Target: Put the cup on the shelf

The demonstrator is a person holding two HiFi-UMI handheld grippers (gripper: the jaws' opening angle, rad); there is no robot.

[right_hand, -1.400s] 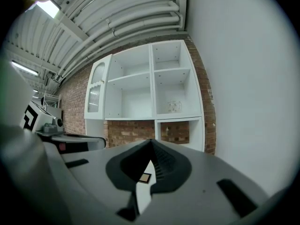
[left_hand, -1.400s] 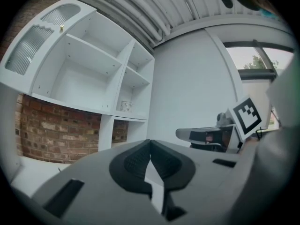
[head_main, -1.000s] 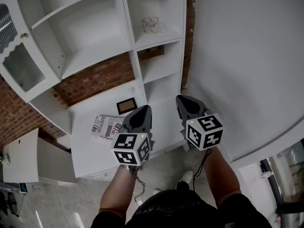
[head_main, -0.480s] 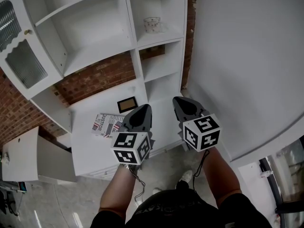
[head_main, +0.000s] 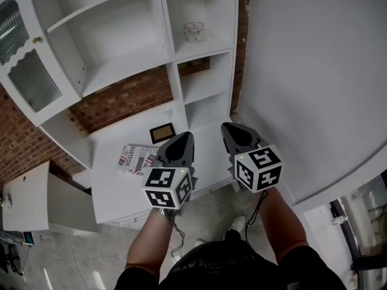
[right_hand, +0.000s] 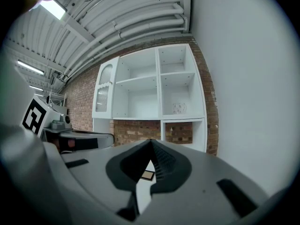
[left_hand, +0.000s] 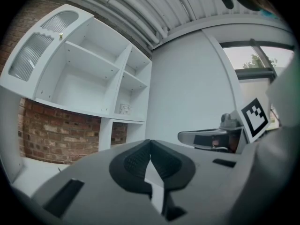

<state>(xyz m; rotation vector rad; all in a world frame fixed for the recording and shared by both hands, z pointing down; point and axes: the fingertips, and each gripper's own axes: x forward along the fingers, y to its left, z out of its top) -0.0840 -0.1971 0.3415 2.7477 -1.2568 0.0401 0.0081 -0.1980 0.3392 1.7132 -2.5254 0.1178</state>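
Left claw (left_hand: 150, 143): tips pressed together, nothing between them. Right claw (right_hand: 151, 142): the same, pressed together and empty. Both are held level, side by side but apart, over the near edge of the white bench (head_main: 115, 192).

Cup (head_main: 193, 31): upright in the right-hand column of the white shelf unit (head_main: 172, 71), on the board above two smaller compartments. It looks like patterned glass, but it is too small to be sure.

On the bench, just beyond the left claw: a small framed picture (head_main: 161, 134), with a printed paper (head_main: 134, 159) to its left.
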